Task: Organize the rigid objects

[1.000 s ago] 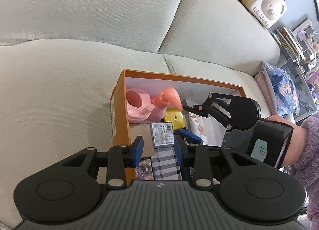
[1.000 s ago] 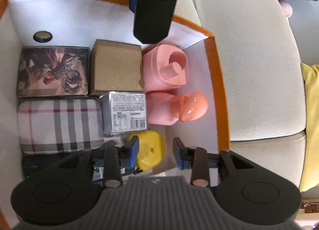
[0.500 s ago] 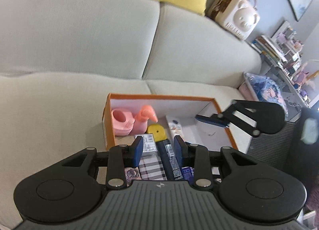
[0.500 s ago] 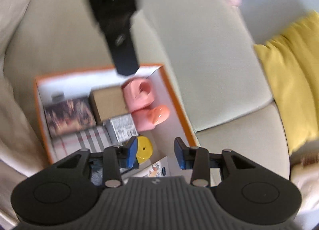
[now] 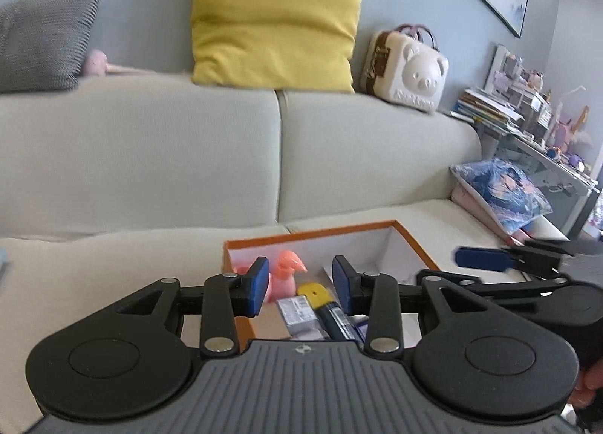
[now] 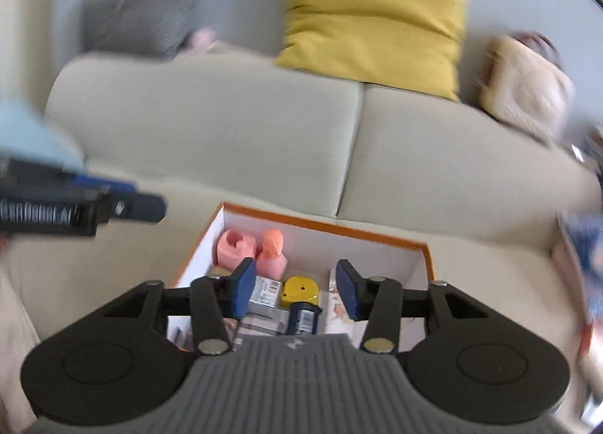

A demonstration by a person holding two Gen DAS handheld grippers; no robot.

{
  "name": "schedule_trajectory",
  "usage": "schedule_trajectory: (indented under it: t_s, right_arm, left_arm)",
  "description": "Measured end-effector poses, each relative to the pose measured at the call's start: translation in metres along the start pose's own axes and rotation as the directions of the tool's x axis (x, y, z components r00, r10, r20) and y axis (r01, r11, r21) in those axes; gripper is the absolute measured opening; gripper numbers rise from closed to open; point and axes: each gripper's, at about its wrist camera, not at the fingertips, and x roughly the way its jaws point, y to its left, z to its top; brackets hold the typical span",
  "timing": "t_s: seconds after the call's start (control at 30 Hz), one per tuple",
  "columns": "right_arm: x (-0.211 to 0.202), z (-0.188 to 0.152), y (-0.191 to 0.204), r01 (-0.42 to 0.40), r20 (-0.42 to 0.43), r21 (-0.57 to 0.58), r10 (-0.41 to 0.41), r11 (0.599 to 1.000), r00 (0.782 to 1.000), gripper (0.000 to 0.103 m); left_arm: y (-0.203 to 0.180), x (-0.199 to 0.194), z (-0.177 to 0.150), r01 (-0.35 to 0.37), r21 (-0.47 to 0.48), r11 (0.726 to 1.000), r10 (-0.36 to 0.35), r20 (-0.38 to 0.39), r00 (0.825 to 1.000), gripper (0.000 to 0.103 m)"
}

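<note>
An orange-rimmed box (image 5: 414, 245) (image 6: 320, 223) sits on the pale sofa seat, holding a pink flamingo toy (image 5: 288, 272) (image 6: 272, 253), a yellow piece (image 5: 312, 290) (image 6: 299, 289), a grey labelled packet (image 5: 297, 315) (image 6: 265, 292) and a dark blue tube (image 5: 337, 321) (image 6: 303, 317). My left gripper (image 5: 299, 285) hovers above and in front of the box; its jaws are opening with nothing between them. My right gripper (image 6: 296, 287) hangs likewise over the box, its jaws opening and empty. Each gripper shows at the edge of the other's view.
A yellow cushion (image 5: 273, 16) (image 6: 373, 12), a grey cushion (image 5: 41, 38) and a cream bear-faced case (image 5: 407, 72) rest on the sofa back. A blue patterned pillow (image 5: 501, 189) lies at the seat's right end beside a cluttered desk (image 5: 527, 121).
Both grippers have risen and pulled back from the box, which now looks smaller and lower. The right gripper rolled upright, and both sets of jaws stand wider.
</note>
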Motion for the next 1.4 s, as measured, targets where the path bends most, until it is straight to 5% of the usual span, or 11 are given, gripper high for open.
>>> schedule_trajectory:
  t_s: [0.1, 0.27, 0.43, 0.8, 1.4]
  right_arm:
    - [-0.017, -0.008, -0.001, 0.007, 0.041, 0.141, -0.013, 0.990, 0.999, 0.064]
    - [-0.036, -0.032, 0.016, 0.067, 0.110, 0.192, -0.089, 0.979, 0.990, 0.077]
    - [-0.035, -0.057, 0.029, 0.132, 0.122, 0.245, -0.165, 0.960, 0.979, 0.085]
    - [-0.020, -0.091, 0.047, 0.255, 0.060, 0.225, -0.274, 0.941, 0.960, 0.096]
    - [-0.003, -0.107, 0.031, 0.243, -0.023, 0.263, -0.246, 0.934, 0.969, 0.096]
  left_arm:
    - [0.000, -0.008, -0.009, -0.034, -0.025, 0.999, 0.035, 0.035, 0.999, 0.050]
    - [0.000, -0.016, -0.028, -0.073, -0.028, 0.997, 0.076, 0.120, 0.990, 0.086]
    - [0.002, -0.013, -0.049, -0.127, -0.054, 0.991, 0.133, 0.138, 0.981, 0.096]
    - [-0.001, 0.002, -0.078, -0.193, -0.049, 0.980, 0.195, 0.046, 0.980, 0.103]
    - [0.010, 0.015, -0.097, -0.258, -0.053, 0.965, 0.254, -0.069, 0.965, 0.103]
